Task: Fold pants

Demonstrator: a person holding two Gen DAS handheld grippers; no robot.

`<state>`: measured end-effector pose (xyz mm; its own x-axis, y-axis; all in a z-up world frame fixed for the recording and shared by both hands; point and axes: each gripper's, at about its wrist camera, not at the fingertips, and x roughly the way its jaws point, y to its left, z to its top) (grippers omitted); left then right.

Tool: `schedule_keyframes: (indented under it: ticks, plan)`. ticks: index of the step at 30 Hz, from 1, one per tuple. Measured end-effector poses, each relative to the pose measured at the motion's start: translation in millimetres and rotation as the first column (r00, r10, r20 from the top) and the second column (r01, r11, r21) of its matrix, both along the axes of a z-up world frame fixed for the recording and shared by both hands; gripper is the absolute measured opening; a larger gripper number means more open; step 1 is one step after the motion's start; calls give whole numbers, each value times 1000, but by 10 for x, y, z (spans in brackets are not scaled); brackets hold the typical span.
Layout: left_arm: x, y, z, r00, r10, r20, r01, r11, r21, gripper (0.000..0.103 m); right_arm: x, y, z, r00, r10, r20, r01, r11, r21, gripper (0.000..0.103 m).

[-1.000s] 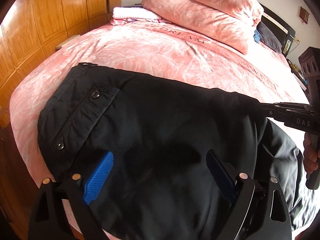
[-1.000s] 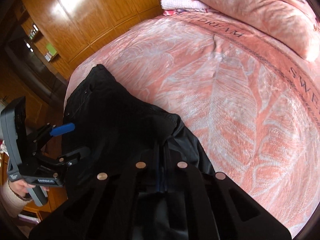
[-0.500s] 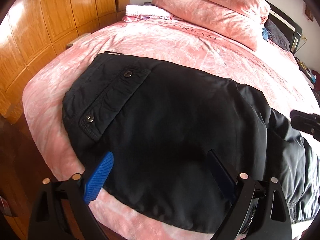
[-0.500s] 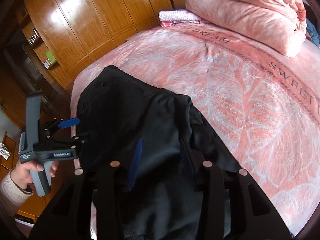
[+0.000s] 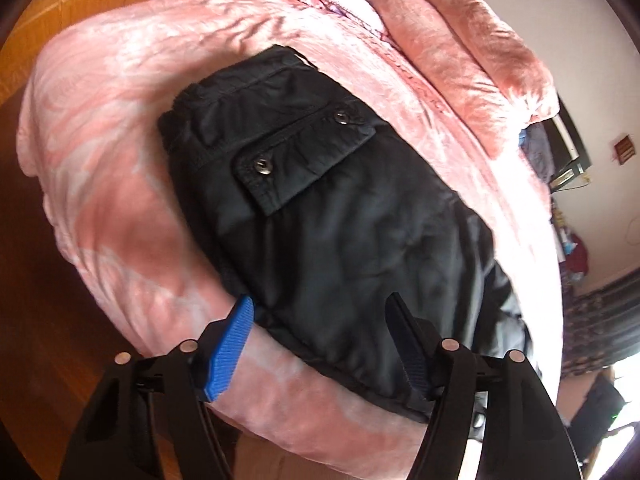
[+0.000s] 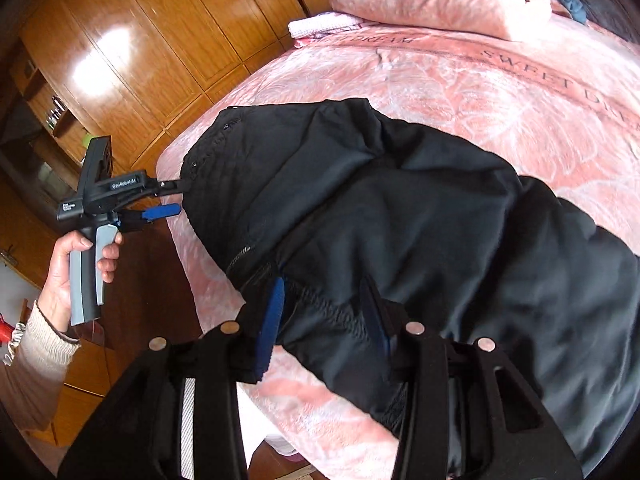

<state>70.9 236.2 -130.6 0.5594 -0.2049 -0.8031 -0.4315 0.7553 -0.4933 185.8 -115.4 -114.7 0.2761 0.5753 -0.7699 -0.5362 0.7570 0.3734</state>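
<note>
Black padded pants [image 5: 340,220] lie folded on the pink bed, a buttoned pocket flap [image 5: 304,160] facing up. They also show in the right wrist view [image 6: 400,220]. My left gripper [image 5: 320,328] is open and empty, just above the near edge of the pants. In the right wrist view the left gripper [image 6: 170,200] sits at the pants' left edge, held by a hand. My right gripper [image 6: 324,312] is open, its blue pads over the near fold of the pants by a zipper [image 6: 240,256].
The pink bedspread [image 6: 480,80] covers the bed. Pink pillows [image 5: 472,52] and a folded white cloth [image 6: 320,26] lie at the head. A wooden wardrobe [image 6: 160,40] stands left of the bed. The bed edge runs close below both grippers.
My right gripper has opened and let go of the pants, which now lie flat and folded. Both grippers have pulled back from the pants.
</note>
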Motion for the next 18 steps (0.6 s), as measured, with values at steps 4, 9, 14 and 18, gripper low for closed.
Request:
schedule_keyframes:
  ticks: [4, 9, 14, 18]
  plan:
    - [97, -121, -86, 999, -35, -10, 34, 995, -91, 63, -104, -98, -96, 998, -44, -50, 46, 999, 25, 42]
    - [111, -118, -150, 998, 6, -60, -12, 995, -96, 46, -201, -153, -141, 996, -62, -65, 63, 998, 10, 43]
    - [-3, -7, -197, 994, 77, -80, -89, 984, -154, 43, -256, -221, -157, 995, -74, -63, 75, 997, 11, 50]
    - [-64, 5, -141, 990, 110, -91, -119, 988, -96, 43, -237, -262, -179, 994, -87, -73, 89, 996, 18, 50]
